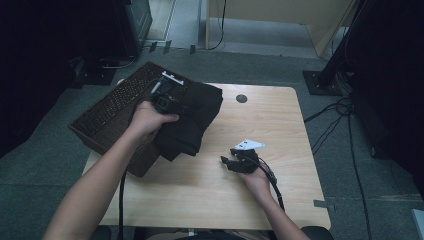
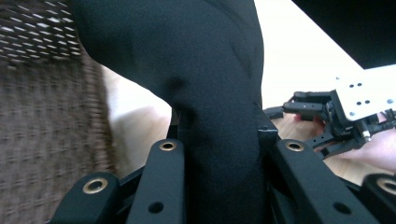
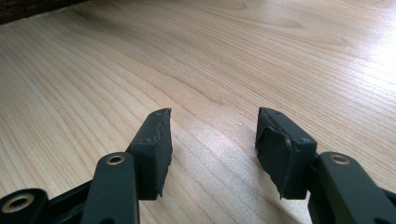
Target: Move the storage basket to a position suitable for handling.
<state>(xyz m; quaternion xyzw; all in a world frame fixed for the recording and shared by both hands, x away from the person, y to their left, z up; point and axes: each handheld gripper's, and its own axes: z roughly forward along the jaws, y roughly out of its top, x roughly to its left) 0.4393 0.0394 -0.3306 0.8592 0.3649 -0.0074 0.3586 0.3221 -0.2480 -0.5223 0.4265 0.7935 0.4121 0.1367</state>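
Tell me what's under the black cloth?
The black cloth, gripped by the left gripper, drapes over the wicker basket and wooden table. Whatever is inside the basket stays hidden.

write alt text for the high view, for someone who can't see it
A person's left tool grips a folded black cloth beside a dark wicker basket on a light wooden table. The right tool rests open on the tabletop, holding nothing.

R tongs (image 3: 212, 128) open, nothing btwn pads, over bare wood table (image 3: 196, 56); dark strip top-left, maybe basket edge (image 3: 28, 9).
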